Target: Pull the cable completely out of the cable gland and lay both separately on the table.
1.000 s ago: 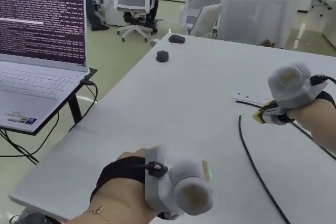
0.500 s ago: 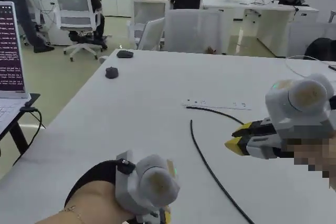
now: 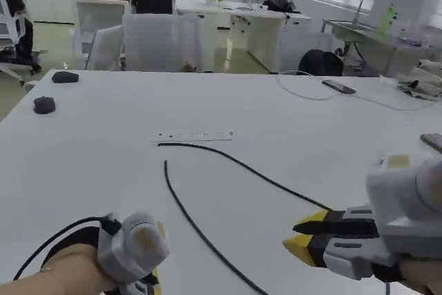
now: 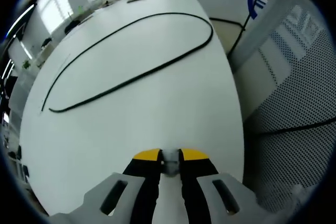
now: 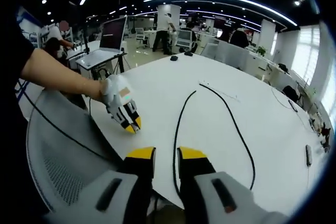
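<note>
A long black cable lies in a loose loop on the white table; it is also in the left gripper view and the right gripper view. My left gripper is low at the near left, its jaws nearly together on a small pale grey piece that looks like the cable gland. From the right gripper view, the left gripper hovers near the table's edge, left of the cable. My right gripper is at the near right, jaws slightly apart and empty, just right of the cable.
A thin white strip lies by the cable's far end. Two dark mouse-like objects sit at the far left and a phone at the far right. A mesh chair stands at the table's edge. A laptop stands beyond.
The head view has swung right, so the laptop has left the picture. My right gripper was beside the cable a second ago and is now nearer me, apart from it.
</note>
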A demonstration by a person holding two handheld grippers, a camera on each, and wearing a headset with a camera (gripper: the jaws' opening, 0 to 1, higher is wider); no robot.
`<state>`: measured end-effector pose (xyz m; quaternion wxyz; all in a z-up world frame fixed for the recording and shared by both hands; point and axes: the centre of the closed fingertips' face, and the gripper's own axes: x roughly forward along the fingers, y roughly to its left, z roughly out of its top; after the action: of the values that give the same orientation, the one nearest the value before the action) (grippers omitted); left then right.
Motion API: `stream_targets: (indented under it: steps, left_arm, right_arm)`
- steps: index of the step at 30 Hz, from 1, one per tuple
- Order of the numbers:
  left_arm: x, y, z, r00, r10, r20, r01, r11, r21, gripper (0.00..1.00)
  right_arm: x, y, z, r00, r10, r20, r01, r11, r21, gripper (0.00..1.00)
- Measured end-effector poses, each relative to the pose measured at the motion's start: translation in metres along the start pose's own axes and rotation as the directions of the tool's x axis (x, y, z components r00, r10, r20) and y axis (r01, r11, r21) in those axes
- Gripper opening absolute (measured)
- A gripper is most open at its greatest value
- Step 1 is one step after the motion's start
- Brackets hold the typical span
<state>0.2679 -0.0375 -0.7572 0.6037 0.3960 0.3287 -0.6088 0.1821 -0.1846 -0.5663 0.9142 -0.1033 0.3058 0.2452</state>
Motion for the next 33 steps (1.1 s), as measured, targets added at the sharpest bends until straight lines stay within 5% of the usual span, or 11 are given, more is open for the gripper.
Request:
stream_targets:
  steps: [4, 6, 9, 13, 18, 21, 25, 28, 30, 31, 33]
  left_arm:
    - [0.005, 0.000, 0.001, 1.0000, -0.007, -0.001, 0.007, 1.000, 0.001, 0.15]
    - [0.002, -0.005, 0.010, 0.9977, -0.034, 0.059, 0.036, 0.999, -0.037, 0.16]
    - [-0.013, -0.004, 0.011, 0.9976, -0.030, 0.063, 0.033, 0.998, -0.057, 0.20]
    - [-0.054, -0.013, 0.015, 0.9939, -0.026, 0.107, 0.041, 0.989, -0.145, 0.19]
    - [-0.119, -0.029, 0.024, 0.9794, 0.018, 0.201, 0.030, 0.972, -0.233, 0.30]
    - [-0.155, -0.044, 0.016, 0.9738, 0.016, 0.227, 0.060, 0.945, -0.322, 0.32]
    - [-0.193, -0.057, -0.011, 0.9735, 0.073, 0.217, 0.018, 0.919, -0.393, 0.39]
    - [-0.213, -0.063, -0.036, 0.9690, 0.147, 0.199, -0.038, 0.884, -0.465, 0.40]
    - [-0.224, -0.064, -0.048, 0.9504, 0.225, 0.214, -0.080, 0.843, -0.532, 0.39]
    - [-0.229, -0.067, -0.055, 0.9417, 0.257, 0.218, -0.085, 0.807, -0.584, 0.39]
    - [-0.232, -0.073, -0.062, 0.9314, 0.288, 0.223, -0.085, 0.768, -0.635, 0.40]
  right_arm:
    - [-0.012, -0.004, -0.009, 0.9997, -0.023, -0.006, 0.023, 1.000, 0.021, 0.16]
    - [-0.015, -0.005, -0.011, 0.9996, -0.028, -0.009, 0.028, 0.999, 0.029, 0.17]
    - [-0.014, -0.003, -0.012, 0.9997, -0.020, -0.017, 0.021, 0.999, 0.037, 0.20]
    - [-0.005, 0.005, -0.016, 0.9993, 0.017, -0.033, -0.016, 0.999, 0.042, 0.22]
    - [0.011, 0.017, -0.028, 0.9934, 0.082, -0.080, -0.077, 0.995, 0.068, 0.24]
    - [0.018, 0.029, -0.034, 0.9837, 0.131, -0.123, -0.126, 0.991, 0.050, 0.25]
    - [0.022, 0.041, -0.038, 0.9717, 0.171, -0.163, -0.169, 0.985, 0.027, 0.28]
    - [0.020, 0.044, -0.041, 0.9653, 0.191, -0.178, -0.188, 0.982, 0.034, 0.30]
    - [0.018, 0.046, -0.045, 0.9607, 0.203, -0.189, -0.197, 0.979, 0.052, 0.30]
    - [0.016, 0.046, -0.049, 0.9586, 0.209, -0.193, -0.199, 0.977, 0.071, 0.31]
    - [0.016, 0.045, -0.052, 0.9578, 0.212, -0.194, -0.197, 0.976, 0.094, 0.32]
